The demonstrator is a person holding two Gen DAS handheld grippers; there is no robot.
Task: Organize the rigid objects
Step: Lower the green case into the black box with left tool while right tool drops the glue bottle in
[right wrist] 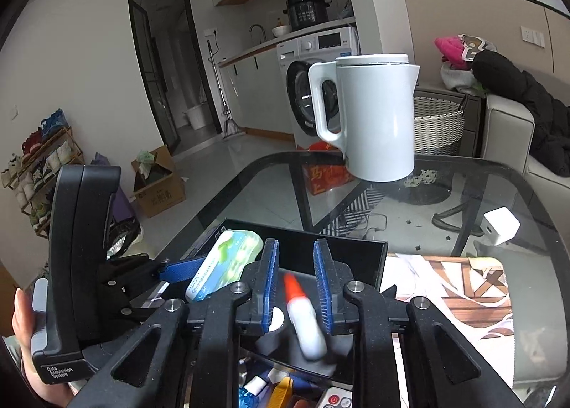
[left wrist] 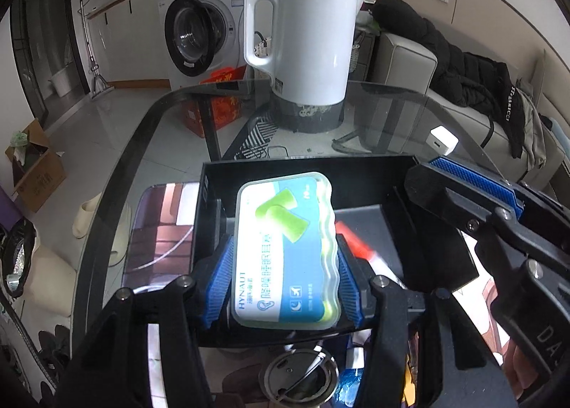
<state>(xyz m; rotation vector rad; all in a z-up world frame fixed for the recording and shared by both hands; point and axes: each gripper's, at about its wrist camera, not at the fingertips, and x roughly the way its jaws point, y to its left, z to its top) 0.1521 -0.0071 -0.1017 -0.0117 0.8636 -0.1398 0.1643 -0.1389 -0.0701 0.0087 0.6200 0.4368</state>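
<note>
Blue-padded left gripper (left wrist: 283,276) jaws clamped on earplug box (left wrist: 285,251), right gripper (right wrist: 295,287) jaws together, empty.

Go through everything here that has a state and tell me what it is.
Left gripper: shut on earplug case, held over black tray.
Right gripper: shut on glue bottle, red tip forward.
Kettle: upright, lid closed.
Washing machine door: closed.

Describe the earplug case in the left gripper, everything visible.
The earplug case is a flat, rounded-rectangle box of clear plastic with wavy sides, showing a blue-and-white HYNAUT label with green earplug shapes. The left gripper clamps its long edges between blue pads, holding it tilted over the black tray.
</note>
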